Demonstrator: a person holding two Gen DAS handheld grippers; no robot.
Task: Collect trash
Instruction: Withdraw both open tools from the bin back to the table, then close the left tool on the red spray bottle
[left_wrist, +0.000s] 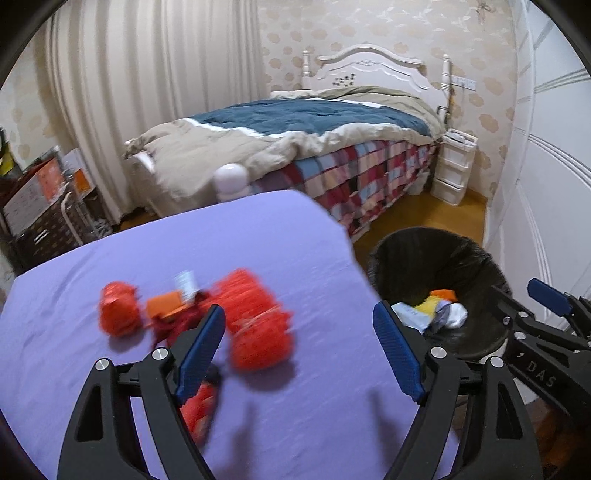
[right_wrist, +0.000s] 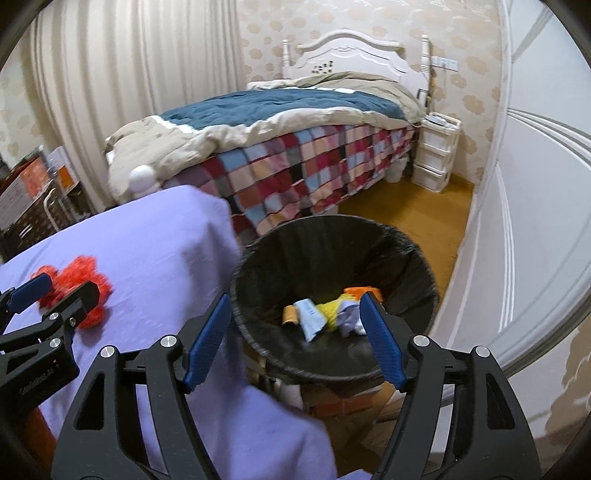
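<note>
Red crumpled wrappers (left_wrist: 255, 317) lie blurred on the purple-covered table (left_wrist: 221, 243), with an orange scrap (left_wrist: 166, 304) and a small white piece (left_wrist: 186, 282) among them. My left gripper (left_wrist: 299, 314) hangs open above the table, just right of the pile, with nothing between its fingers. In the right wrist view it shows at the left edge, over the red wrappers (right_wrist: 83, 273). A black-lined bin (right_wrist: 332, 236) stands beside the table, holding yellow, pale blue, white and orange trash (right_wrist: 328, 312). My right gripper (right_wrist: 297, 301) is open and empty over the bin's near rim.
A bed (left_wrist: 332, 147) with a blue-and-beige quilt and checked cover stands behind the table. White plastic drawers (right_wrist: 436, 151) sit by the headboard. A white wardrobe (right_wrist: 535, 184) runs along the right, and cluttered shelves (left_wrist: 44, 199) stand at the left by the curtain.
</note>
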